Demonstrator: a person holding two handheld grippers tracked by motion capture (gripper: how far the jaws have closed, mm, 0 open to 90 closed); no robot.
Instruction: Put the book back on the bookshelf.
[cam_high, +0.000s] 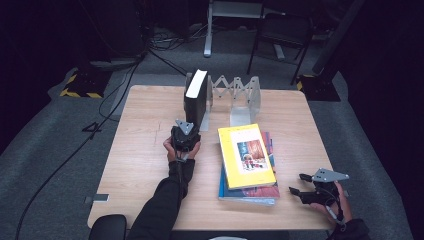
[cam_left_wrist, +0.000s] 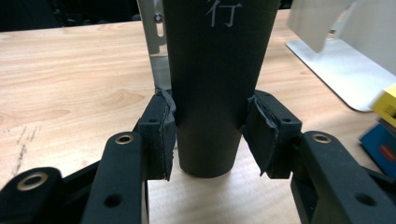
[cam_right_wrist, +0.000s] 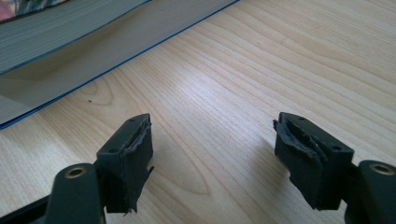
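A thick black book (cam_high: 195, 97) with a white page edge stands upright against the left end of a metal bookend rack (cam_high: 235, 90). My left gripper (cam_high: 191, 121) reaches it from the near side. In the left gripper view both pads press the sides of the black book's spine (cam_left_wrist: 215, 70), so my left gripper (cam_left_wrist: 210, 133) is shut on it. A yellow book (cam_high: 246, 155) lies flat on a blue book (cam_high: 247, 194) at table centre-right. My right gripper (cam_high: 296, 183) hovers open, right of that stack, with bare wood between the jaws of my right gripper (cam_right_wrist: 212, 149).
The rack's silver plates (cam_left_wrist: 336, 60) stand to the right of the black book. The stack's page edges (cam_right_wrist: 70, 42) lie ahead and left of the right gripper. A wooden table (cam_high: 145, 150) has open space at left. A chair (cam_high: 282, 30) and cables sit beyond.
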